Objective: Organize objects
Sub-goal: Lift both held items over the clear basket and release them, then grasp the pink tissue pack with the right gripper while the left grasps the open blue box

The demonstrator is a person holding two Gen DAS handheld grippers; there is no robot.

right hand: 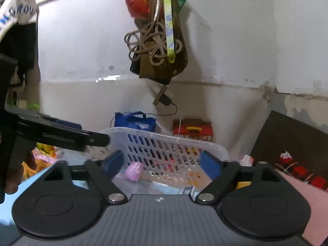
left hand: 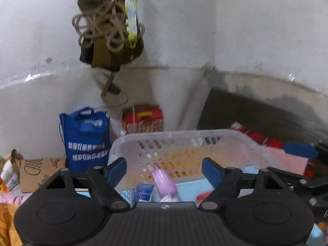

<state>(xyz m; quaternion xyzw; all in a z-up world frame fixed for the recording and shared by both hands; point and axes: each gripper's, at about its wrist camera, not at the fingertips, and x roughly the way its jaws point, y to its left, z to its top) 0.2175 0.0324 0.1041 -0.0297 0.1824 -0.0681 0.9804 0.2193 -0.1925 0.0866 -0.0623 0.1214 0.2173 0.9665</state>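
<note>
A clear perforated plastic basket [left hand: 184,141] stands on a light blue surface. In the left wrist view my left gripper [left hand: 164,170] is open and empty just in front of it, over a pink oblong item [left hand: 165,181] and a small blue packet [left hand: 143,190]. In the right wrist view my right gripper [right hand: 162,165] is open and empty, facing the same basket [right hand: 164,141]; the pink item [right hand: 134,171] lies by its near left corner. The left gripper [right hand: 61,136] reaches in from the left.
A blue tote bag [left hand: 86,139] and a red box [left hand: 143,121] stand by the white wall behind the basket. Ropes and a brown bag [left hand: 110,37] hang above. Cardboard [left hand: 39,170] lies left. A pink sheet [left hand: 287,162] and a dark board [right hand: 291,135] are right.
</note>
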